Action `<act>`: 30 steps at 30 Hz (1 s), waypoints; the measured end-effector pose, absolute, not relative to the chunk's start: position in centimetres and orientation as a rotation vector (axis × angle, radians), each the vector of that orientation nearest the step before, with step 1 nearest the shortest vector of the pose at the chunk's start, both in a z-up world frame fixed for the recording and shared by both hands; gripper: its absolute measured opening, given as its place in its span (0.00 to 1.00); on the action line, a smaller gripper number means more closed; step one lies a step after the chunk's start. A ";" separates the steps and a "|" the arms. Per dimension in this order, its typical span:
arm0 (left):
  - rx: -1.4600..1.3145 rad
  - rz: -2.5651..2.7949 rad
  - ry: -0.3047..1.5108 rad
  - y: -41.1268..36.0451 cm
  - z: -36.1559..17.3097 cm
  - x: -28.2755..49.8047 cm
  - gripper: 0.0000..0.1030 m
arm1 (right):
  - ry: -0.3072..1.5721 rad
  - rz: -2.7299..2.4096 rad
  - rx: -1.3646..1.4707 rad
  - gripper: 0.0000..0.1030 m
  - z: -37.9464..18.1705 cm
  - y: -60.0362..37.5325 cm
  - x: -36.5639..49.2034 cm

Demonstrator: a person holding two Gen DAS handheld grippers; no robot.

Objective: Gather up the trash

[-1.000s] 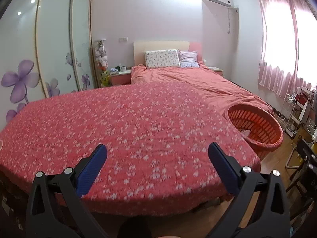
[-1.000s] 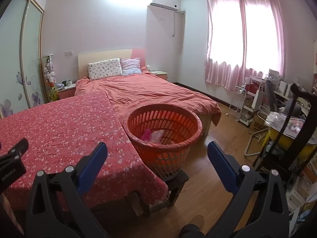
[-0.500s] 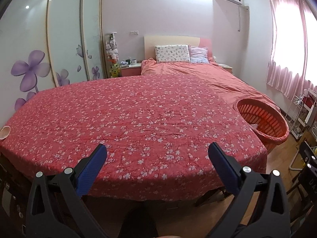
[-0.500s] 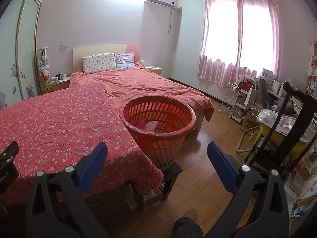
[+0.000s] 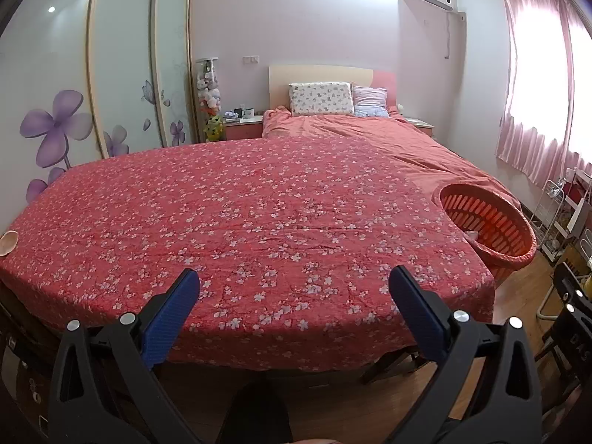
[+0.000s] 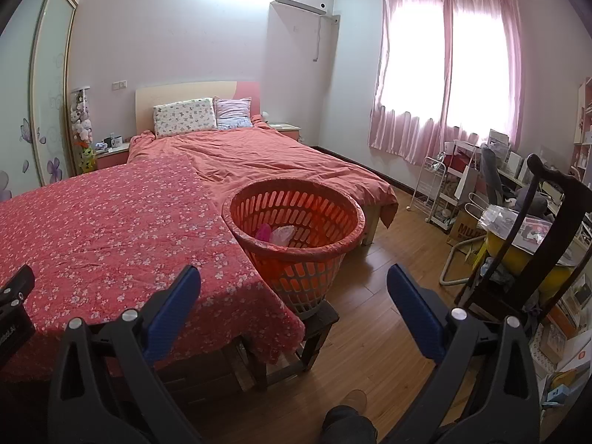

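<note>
While jaws gape wide, left tool (image 5: 294,283), right tool (image 6: 294,281) hold nothing.

One basket (image 6: 296,218) (two items inside), two pillows (image 6: 185,116), one shell (image 5: 8,241)

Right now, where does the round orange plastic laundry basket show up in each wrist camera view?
Left wrist: the round orange plastic laundry basket sits at the right edge, past the flowered red bedspread.
Right wrist: the basket is at centre, between the fingers.
Shared landmark: the flower-print pillow at the headboard.
</note>
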State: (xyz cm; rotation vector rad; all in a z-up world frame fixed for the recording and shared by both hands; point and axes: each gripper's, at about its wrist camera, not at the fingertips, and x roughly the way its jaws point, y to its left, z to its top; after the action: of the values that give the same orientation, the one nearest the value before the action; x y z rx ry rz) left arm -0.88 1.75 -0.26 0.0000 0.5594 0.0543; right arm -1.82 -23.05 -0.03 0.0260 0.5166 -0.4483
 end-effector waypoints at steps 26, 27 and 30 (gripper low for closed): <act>-0.026 0.045 0.556 1.9 0.2 -1.0 0.98 | 0.512 -0.450 0.029 0.96 0.2 -23.1 -1.9; -0.025 0.044 0.558 1.9 0.2 -1.0 0.98 | 0.512 -0.451 0.028 0.96 0.2 -23.1 -1.9; -0.025 0.045 0.559 2.0 0.3 -1.0 0.98 | 0.512 -0.451 0.029 0.96 0.2 -23.1 -1.9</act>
State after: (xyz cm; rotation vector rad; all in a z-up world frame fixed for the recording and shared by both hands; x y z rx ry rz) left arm -1.00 1.97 0.27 -0.0252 0.5590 0.0447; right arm -1.89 -23.10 0.23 0.0290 0.5125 -0.4510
